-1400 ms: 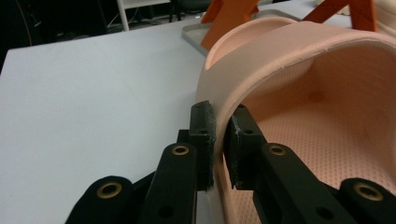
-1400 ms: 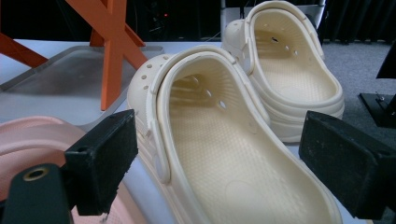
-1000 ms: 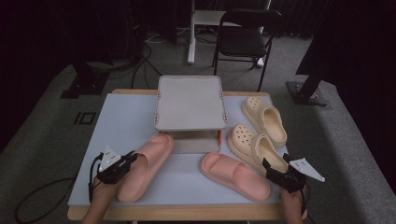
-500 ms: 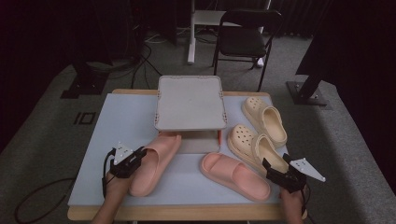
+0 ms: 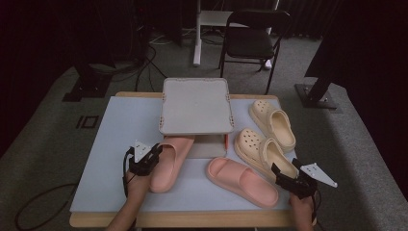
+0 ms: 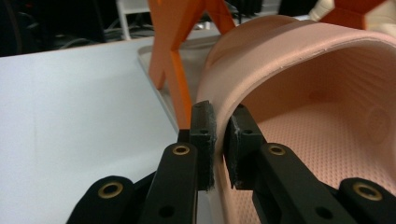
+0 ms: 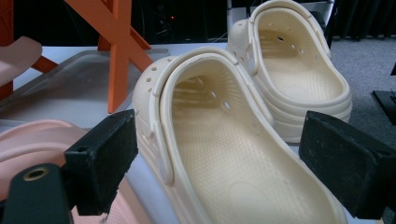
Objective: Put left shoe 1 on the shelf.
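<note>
Two pink slides and two cream clogs lie on the pale blue table top. My left gripper is shut on the left edge of one pink slide, whose toe lies under the grey two-tier rack. The other pink slide lies at centre front. My right gripper stands open at the heel of the nearer cream clog, one jaw on each side and apart from it. The second cream clog lies behind.
The rack's orange legs stand on its lower tray. A black chair and stand bases sit on the floor beyond the table. Bare table top stretches to the left.
My left gripper has carried the pink slide forward and to the right, so its toe now lies under the rack. My right gripper has stayed by the clog's heel.
</note>
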`<action>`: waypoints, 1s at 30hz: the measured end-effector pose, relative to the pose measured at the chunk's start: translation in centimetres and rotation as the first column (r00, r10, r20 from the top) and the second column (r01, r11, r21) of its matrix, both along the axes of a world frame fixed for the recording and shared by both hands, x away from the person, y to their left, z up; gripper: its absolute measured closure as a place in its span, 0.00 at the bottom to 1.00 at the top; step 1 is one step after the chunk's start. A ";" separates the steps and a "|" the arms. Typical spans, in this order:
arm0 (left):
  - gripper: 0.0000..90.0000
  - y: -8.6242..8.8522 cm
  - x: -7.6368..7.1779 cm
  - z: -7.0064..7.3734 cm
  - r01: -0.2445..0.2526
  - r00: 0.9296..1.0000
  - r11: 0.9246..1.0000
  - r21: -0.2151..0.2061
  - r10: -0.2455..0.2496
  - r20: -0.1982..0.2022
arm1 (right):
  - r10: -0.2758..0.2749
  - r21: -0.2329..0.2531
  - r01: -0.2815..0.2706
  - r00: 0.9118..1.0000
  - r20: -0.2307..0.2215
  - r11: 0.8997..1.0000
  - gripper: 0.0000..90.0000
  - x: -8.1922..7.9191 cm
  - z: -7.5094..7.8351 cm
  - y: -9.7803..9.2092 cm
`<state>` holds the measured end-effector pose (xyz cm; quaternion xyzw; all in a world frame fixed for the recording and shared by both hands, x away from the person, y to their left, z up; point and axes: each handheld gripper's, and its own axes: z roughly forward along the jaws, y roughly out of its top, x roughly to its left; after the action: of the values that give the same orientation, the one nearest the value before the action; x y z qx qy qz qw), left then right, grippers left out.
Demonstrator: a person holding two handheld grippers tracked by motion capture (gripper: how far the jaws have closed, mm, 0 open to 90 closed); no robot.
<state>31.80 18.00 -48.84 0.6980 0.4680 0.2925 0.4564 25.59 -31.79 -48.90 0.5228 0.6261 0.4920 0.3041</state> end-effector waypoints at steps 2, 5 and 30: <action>0.91 -0.4 0.2 0.0 -0.021 1.000 1.000 -0.016 0.022 0.005 | 0.002 0.004 -0.002 1.000 -0.002 1.000 0.12 0.0 -0.1 -0.1; 0.91 -1.0 0.5 -0.1 -0.048 0.999 0.998 -0.028 0.048 0.006 | 0.006 0.005 -0.006 1.000 -0.004 1.000 0.12 0.1 -0.1 -0.1; 0.62 -4.1 1.8 -0.5 -0.102 0.993 0.992 -0.080 0.097 -0.066 | 0.020 0.013 -0.020 1.000 -0.002 1.000 0.12 0.2 -0.1 -0.4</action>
<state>33.65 13.93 -49.36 0.6629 0.5279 0.2732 0.4553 25.76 -32.14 -49.04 0.5191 0.6285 0.4986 0.2948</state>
